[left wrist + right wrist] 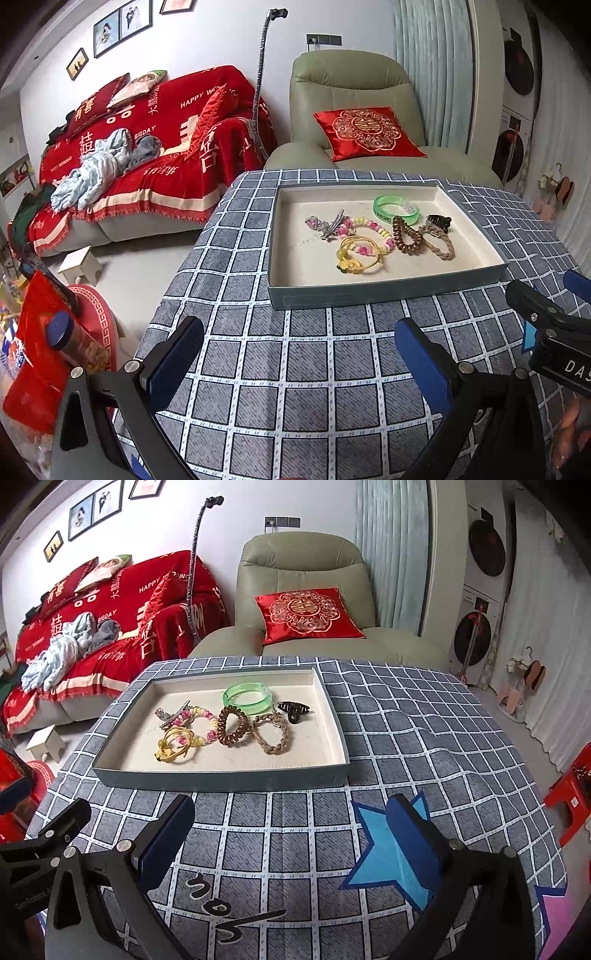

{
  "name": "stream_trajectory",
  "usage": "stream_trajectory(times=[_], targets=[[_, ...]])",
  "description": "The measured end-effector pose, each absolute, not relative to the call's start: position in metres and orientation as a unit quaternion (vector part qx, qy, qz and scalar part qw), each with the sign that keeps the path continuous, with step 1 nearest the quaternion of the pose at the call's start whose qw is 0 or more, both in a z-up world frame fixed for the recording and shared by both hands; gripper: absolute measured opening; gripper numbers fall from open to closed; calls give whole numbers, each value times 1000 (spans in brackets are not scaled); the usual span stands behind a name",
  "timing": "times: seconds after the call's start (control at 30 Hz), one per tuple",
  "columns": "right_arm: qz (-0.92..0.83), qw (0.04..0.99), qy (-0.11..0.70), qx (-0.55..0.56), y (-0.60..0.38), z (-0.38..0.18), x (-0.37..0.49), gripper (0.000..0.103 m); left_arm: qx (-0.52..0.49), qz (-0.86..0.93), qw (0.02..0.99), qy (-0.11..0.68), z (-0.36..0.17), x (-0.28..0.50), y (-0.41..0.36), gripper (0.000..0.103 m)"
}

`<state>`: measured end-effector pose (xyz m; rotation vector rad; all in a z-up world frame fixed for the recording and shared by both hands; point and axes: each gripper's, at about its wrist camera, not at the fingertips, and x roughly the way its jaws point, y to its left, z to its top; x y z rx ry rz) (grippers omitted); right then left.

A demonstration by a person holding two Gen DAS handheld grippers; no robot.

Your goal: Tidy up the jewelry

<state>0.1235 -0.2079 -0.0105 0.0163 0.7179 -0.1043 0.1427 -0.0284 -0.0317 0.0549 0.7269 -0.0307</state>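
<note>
A shallow grey-blue tray (pixel 369 293) (pixel 221 778) with a cream lining lies on the checked tablecloth. Inside lie a green bangle (pixel 395 209) (pixel 246 697), a black claw clip (pixel 439 222) (pixel 293 709), a brown coil hair tie (pixel 405 236) (pixel 232 726), a braided tan band (pixel 440 243) (pixel 270 733), a pink and yellow bead bracelet (pixel 369 232) (pixel 207 723), a gold bracelet (pixel 356 254) (pixel 175 745) and a silver hair clip (pixel 330 227) (pixel 171 712). My left gripper (pixel 299 350) and right gripper (pixel 291 825) hover open over the cloth in front of the tray, holding nothing.
The table (pixel 295 387) is covered by a grey and white checked cloth with a blue star (pixel 391 853). Behind stand a green armchair (pixel 354 110) with a red cushion and a red-covered sofa (pixel 155 147). A red stool (pixel 569 794) stands right; red packages (pixel 40 350) lie left.
</note>
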Motion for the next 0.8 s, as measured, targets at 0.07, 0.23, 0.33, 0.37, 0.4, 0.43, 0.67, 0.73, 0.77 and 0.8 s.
stream_trajectory(times=[0.07,0.23,0.33,0.37,0.4,0.43,0.67,0.73,0.77,0.8], targets=[[-50,934,353,10,-208,-10,123,103,25,-16,934,357,-31,142,-28,103],[-50,934,353,8,-207,-8,123,103,18,-17,933,360,-30,143,-26,103],[-50,935,352,6,-205,-7,123,103,18,-17,933,359,-30,143,-26,103],[-50,935,352,6,-205,-7,123,103,18,-18,933,358,-30,142,-26,103],[-49,935,352,7,-205,-7,123,103,18,-18,934,358,-29,142,-25,103],[-49,935,352,6,-205,-7,123,103,18,-19,934,357,-28,142,-25,103],[-49,935,352,7,-204,-6,123,103,18,-19,934,356,-28,141,-26,103],[-49,934,353,6,-204,-7,123,103,18,-20,934,356,-28,141,-26,103],[-49,934,353,5,-204,-6,123,103,19,-19,934,357,-28,142,-26,103],[-49,934,353,5,-203,-6,124,103,18,-19,934,357,-28,142,-26,103]])
